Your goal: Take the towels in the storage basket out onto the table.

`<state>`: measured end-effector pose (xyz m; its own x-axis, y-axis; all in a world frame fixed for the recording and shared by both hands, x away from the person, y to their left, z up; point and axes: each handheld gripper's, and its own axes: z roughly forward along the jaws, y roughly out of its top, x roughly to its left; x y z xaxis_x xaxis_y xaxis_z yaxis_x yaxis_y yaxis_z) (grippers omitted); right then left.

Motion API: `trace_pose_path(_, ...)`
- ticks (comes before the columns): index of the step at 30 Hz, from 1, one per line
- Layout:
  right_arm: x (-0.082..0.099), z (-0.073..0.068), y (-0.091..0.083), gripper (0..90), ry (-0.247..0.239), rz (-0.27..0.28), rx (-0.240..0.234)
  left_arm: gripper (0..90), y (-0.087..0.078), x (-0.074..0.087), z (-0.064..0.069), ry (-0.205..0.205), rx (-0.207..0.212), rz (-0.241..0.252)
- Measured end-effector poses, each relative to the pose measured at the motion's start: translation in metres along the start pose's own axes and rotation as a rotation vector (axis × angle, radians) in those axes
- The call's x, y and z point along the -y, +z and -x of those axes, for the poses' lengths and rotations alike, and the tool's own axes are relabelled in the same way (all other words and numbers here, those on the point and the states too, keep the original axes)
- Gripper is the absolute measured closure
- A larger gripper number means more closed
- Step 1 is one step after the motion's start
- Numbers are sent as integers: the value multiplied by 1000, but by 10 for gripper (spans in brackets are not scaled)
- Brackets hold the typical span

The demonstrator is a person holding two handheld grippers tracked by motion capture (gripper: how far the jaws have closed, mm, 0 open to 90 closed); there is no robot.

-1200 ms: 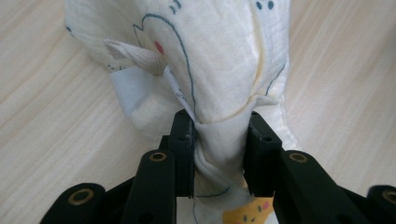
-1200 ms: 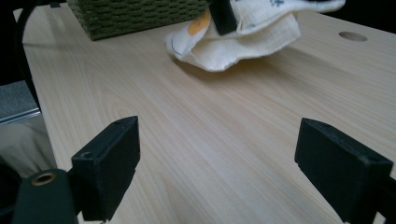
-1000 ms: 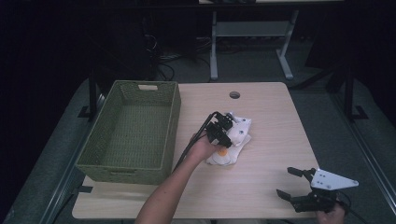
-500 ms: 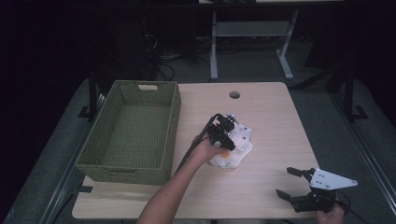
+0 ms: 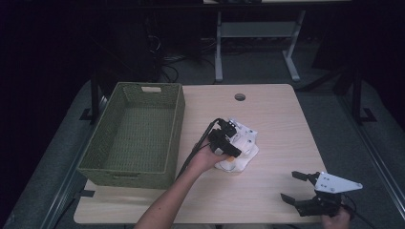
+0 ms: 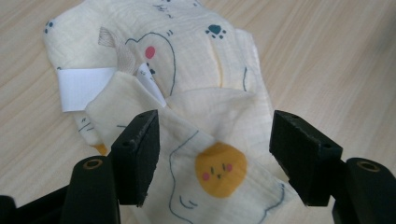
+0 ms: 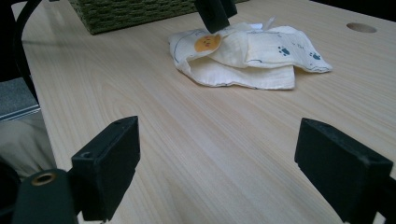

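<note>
High view: your left gripper [image 5: 231, 141] hovers over the folded cloth [image 5: 244, 151] at mid-table beside the empty basket [image 5: 138, 138] — jaws just spread, gripping nothing — while your right gripper [image 5: 295, 187] waits open; folding looks done, binning remains.

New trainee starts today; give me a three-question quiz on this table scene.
1. True or false: the left tool is clamped on the cloth.
2. What lies in the green basket? A) the cloth B) nothing visible C) a cup
3. On which side of the cloth does the basket stand in the high view?

Key: 1 false, its jaws have just been opening and stand apart over the cloth; 2 B; 3 left.
</note>
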<state>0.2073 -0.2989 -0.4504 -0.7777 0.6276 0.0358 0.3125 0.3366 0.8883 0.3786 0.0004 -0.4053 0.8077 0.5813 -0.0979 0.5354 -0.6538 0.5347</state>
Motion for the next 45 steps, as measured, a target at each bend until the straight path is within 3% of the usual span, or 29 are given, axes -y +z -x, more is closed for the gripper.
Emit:
trace_pose_path(12,3,2,3,138,6,-13,10,330,-14,17,-3,-6,-4,51)
trace_pose_path(16,4,4,4,138,14,-22,13,330,-17,23,-3,23,-19,47)
trace_pose_path(31,6,5,5,138,28,-34,23,280,-24,45,1,-9,20,104)
trace_pose_path(36,7,6,4,138,31,-31,25,274,-29,51,3,-2,13,117)
trace_pose_path(39,7,6,4,138,34,-29,28,270,-32,56,6,-15,33,136)
trace_pose_path(45,8,6,3,138,36,-28,30,276,-35,68,9,20,-16,131)
